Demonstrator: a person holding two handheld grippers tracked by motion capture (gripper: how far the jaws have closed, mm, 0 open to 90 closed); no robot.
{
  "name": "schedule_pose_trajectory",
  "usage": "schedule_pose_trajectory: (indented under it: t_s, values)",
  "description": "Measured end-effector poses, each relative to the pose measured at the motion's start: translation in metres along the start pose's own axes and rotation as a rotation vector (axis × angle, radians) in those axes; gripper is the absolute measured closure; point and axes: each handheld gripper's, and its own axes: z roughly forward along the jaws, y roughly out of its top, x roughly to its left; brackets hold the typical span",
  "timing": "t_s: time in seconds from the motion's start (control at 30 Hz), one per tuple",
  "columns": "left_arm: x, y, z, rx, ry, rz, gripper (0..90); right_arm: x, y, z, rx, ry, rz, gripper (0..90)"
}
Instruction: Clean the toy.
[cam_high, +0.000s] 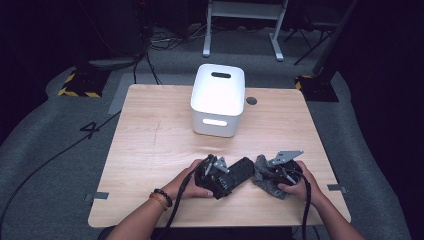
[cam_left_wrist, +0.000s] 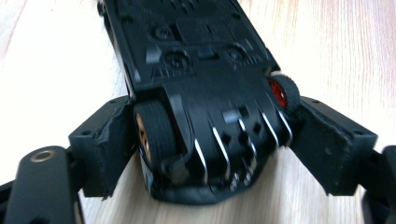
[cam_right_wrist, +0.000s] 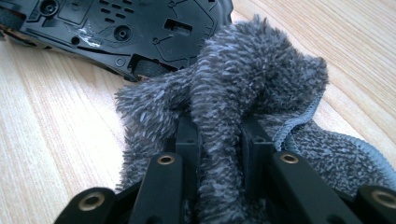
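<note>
One toy car (cam_left_wrist: 205, 93), one grey cloth (cam_right_wrist: 243, 93) — two grippers.

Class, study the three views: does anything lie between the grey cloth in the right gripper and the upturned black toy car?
Nothing visible does. The right gripper pinches the grey cloth, whose fluffy edge reaches the toy car's underside across bare table. The left gripper's jaws flank the car.

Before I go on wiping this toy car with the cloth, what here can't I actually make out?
- Toy car top side: it lies underside up on the table, so body and paint are hidden.
- Left gripper pads: left gripper view is blurred; contact with the wheels unclear.
- White bin contents: high view, too flat an angle.
- Grey cloth lower part: right gripper jaws cover it.
</note>
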Motion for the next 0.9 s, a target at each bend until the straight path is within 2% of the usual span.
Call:
schedule_pose_trajectory:
  t_s: [0.3,0.43,0.47,0.53,0.63,0.73,0.9]
  values:
    - [-0.004,0.018,0.007,0.028,0.055,-0.023,14.7,0.003,0.001,0.000,0.007,-0.021,0.007,73.8]
    - [0.000,0.025,0.010,0.024,0.059,-0.074,14.1,0.004,0.002,-0.001,0.011,-0.025,0.002,73.7]
    - [0.000,0.027,0.011,0.024,0.077,-0.081,14.6,0.004,0.002,-0.001,0.010,-0.024,0.002,73.6]
    - [0.000,0.031,0.010,0.002,0.107,-0.077,17.7,0.004,0.002,-0.002,0.004,-0.009,0.009,73.5]
    - [0.000,0.040,0.009,0.002,0.122,-0.064,16.1,0.007,0.004,-0.001,0.002,0.017,0.002,73.4]
    - [-0.001,0.043,0.013,0.049,0.147,-0.031,16.0,0.011,0.007,0.000,0.016,0.007,-0.023,73.3]
    - [-0.002,0.045,0.023,0.135,0.169,0.005,15.8,0.010,0.006,-0.001,0.006,0.030,-0.010,73.1]
